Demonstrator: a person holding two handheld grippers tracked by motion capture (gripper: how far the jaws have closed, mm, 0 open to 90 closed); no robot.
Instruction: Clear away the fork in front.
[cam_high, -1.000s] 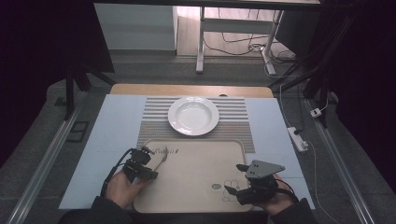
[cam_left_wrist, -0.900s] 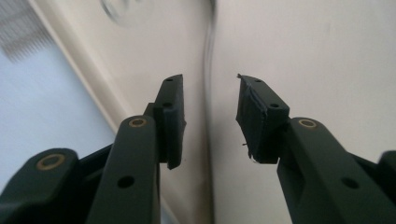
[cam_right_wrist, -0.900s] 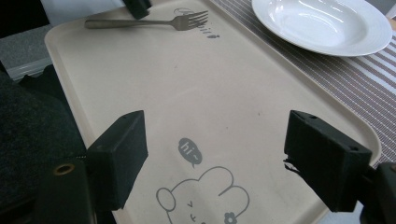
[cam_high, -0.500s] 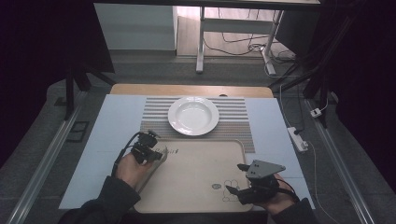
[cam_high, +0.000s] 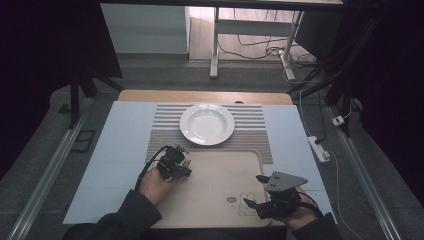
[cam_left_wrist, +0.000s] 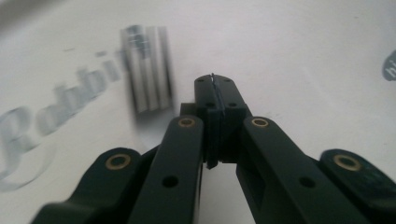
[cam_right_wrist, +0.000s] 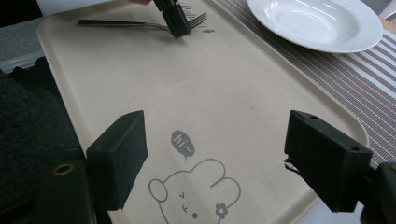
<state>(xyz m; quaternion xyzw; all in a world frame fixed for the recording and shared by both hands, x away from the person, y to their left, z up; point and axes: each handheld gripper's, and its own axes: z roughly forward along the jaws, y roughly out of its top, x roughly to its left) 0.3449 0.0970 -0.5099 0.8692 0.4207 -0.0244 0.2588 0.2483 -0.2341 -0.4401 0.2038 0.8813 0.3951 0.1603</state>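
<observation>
High view is showing a beige, round-cornered plastic tray (cam_high: 220, 200) lying at the near edge of a pale blue table cover, with a striped woven placemat (cam_high: 250, 137) and a glossy white deep plate (cam_high: 207, 123) beyond it. Left gripper (cam_high: 186, 167) is resting at the tray's far left corner, its black jaws having just been closing and now pressed together; right gripper view is showing them pinching the neck of a thin metal fork (cam_right_wrist: 126, 23), just behind the tines. Fork is lying flat on the tray, handle pointing left. Left gripper view is blurring the tines (cam_left_wrist: 147, 70) into grey bars beside the printed word on the tray, and the pinched part itself is hidden behind the jaws. Right gripper (cam_high: 255, 206) is hovering over the tray's near right corner, jaws standing wide apart and empty above a printed rabbit drawing (cam_right_wrist: 194, 193). Compared with a second ago, the left hand is sitting farther up and right; the right is unchanged.
</observation>
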